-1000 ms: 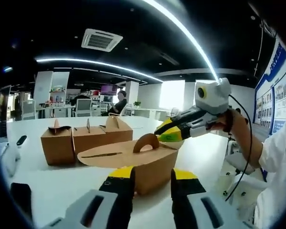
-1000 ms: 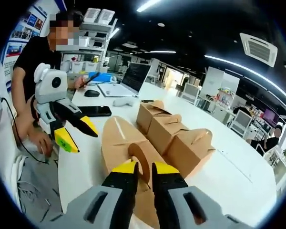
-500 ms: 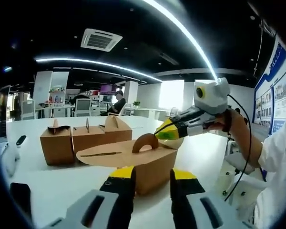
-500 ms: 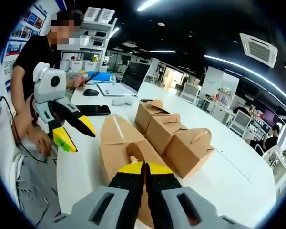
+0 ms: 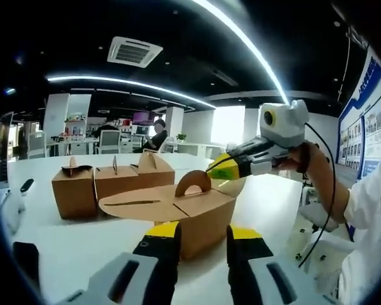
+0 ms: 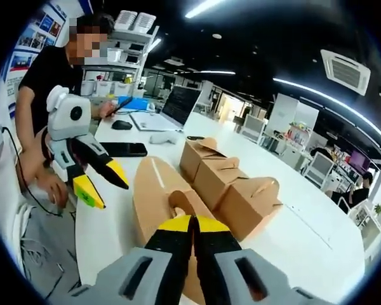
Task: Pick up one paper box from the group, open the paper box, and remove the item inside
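Table (image 5: 70, 238): white, long; carries the boxes, plus a laptop (image 6: 173, 107) and a dark phone (image 6: 123, 149) at its far end in the right gripper view.
Row of boxes (image 5: 108, 184): three brown paper boxes side by side, just behind the near one.
Paper box (image 5: 197, 216): nearest, flaps spread flat, arched handle (image 5: 193, 183) standing up; inside hidden.
Right gripper (image 6: 193, 223): jaws pressed together, pinching the arched handle.
Left gripper (image 5: 202, 232): jaws apart, empty, just in front of the paper box.
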{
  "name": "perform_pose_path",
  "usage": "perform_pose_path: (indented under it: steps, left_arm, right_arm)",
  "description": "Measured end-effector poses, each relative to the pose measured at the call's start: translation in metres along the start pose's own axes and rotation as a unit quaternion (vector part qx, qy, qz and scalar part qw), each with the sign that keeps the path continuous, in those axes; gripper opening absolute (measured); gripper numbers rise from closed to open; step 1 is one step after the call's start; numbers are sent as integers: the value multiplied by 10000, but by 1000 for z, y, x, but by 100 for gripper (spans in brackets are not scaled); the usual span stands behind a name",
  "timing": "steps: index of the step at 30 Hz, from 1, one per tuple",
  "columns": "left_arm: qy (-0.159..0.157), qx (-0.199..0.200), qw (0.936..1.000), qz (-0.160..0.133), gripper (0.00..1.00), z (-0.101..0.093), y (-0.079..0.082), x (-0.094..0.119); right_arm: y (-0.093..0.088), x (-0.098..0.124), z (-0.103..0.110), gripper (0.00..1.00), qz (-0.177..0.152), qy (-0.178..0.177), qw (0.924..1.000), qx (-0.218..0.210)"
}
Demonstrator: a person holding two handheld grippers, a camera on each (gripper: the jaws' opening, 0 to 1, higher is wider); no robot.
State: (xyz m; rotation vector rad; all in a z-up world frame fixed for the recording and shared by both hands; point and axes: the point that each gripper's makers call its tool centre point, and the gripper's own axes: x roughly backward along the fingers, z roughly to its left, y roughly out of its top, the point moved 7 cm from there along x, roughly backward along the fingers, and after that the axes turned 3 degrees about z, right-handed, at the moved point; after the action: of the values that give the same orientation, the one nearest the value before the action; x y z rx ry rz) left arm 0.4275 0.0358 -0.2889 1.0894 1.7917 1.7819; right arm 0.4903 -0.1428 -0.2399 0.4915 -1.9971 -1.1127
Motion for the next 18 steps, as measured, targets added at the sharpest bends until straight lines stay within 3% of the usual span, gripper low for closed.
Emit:
perform_pose_path:
  steps: [18]
  left_arm:
    - [-21,8,10000,13,30,-1,-1,-3]
  right_arm:
    - [11,10,2,3,-138,-57,9998,134]
